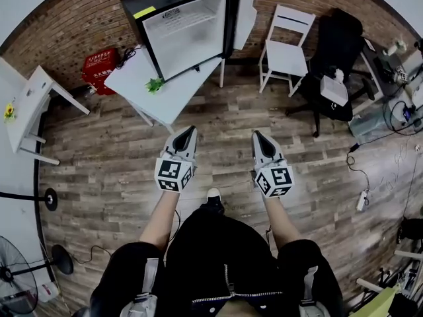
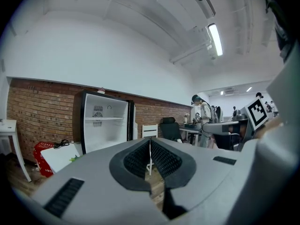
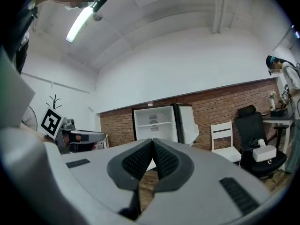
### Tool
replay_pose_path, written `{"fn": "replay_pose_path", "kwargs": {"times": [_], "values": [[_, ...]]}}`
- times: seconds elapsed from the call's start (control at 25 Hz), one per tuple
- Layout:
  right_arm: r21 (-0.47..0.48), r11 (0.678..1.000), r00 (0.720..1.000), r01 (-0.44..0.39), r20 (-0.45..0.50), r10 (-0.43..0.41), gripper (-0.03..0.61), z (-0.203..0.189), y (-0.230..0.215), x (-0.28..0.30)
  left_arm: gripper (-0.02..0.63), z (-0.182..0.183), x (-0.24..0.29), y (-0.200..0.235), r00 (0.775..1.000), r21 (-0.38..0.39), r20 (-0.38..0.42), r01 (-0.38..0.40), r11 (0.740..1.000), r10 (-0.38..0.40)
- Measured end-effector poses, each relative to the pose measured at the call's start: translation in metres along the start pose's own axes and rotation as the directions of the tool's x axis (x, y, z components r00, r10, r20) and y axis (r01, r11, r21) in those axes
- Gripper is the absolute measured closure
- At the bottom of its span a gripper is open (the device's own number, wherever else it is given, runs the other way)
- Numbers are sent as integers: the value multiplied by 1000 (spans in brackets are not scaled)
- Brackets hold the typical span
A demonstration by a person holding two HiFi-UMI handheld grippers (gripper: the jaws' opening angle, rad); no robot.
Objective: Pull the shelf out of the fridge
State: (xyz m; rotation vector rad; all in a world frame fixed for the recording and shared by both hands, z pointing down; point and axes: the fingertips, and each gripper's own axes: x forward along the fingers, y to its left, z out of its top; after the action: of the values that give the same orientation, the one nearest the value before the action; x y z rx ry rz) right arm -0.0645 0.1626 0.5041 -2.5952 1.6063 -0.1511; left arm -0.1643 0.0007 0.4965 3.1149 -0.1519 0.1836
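Well short of the open fridge (image 1: 188,28) on the table (image 1: 142,84), its shelf (image 2: 105,118) inside, the left gripper (image 1: 191,131) and right gripper (image 1: 256,135) hover with jaws pressed together, empty.

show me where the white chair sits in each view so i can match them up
Head view: the white chair is upper right of centre, right of the open fridge.
Left gripper view: the chair is small, at centre just above the jaws, right of the fridge.
Right gripper view: the chair is right of centre, right of the fridge.
Shared landmark: the open fridge, always on the chair's left.
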Motion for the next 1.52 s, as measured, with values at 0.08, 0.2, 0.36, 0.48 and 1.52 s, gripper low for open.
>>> {"fn": "replay_pose_path", "kwargs": {"times": [0.08,0.2,0.36,0.48,1.52], "values": [[-3,1000,1000,-7,-3,7,580,2,-7,19,592,1,15,12,1000,-1,0,-5,1000,5],[-7,1000,1000,-20,-4,20,580,5,-14,43,592,5,34,27,1000,0,2,-13,1000,13],[-8,999,999,-35,-10,35,580,9,-25,68,592,6,53,40,1000,-6,-5,-22,1000,22],[-2,999,999,-53,-13,53,580,10,-31,87,592,7,65,50,999,-10,-10,-38,999,38],[38,862,860,-505,-65,506,580,45,-139,368,591,35,251,158,875,-92,-42,-483,871,482]]}}
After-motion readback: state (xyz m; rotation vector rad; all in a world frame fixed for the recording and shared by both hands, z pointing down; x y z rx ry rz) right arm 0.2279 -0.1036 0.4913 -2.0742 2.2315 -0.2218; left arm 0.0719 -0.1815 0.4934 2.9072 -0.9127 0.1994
